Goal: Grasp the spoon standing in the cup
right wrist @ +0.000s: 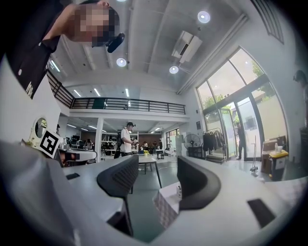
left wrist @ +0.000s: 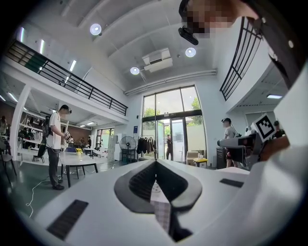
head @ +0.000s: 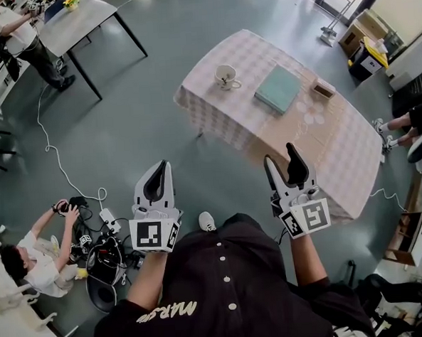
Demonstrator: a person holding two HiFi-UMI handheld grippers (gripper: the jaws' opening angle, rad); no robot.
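A white cup (head: pixel 227 77) stands near the far left corner of the table with the checked cloth (head: pixel 214 107); the spoon in it is too small to make out clearly. Both grippers hang in the air well short of the table. My left gripper (head: pixel 159 173) is shut and holds nothing; in the left gripper view its jaws (left wrist: pixel 155 164) meet over a sliver of the cloth (left wrist: pixel 162 212). My right gripper (head: pixel 279 157) is open and empty. In the right gripper view (right wrist: pixel 158 162) the table corner (right wrist: pixel 166 209) and the cup (right wrist: pixel 179 191) show between its jaws.
On the cloth also lie a teal book (head: pixel 278 89) and a small wooden box (head: pixel 324 89). A black-legged table (head: pixel 81 22) stands far left with a person beside it. Someone crouches by cables on the floor (head: pixel 41 253). Seated legs (head: pixel 408 120) show at right.
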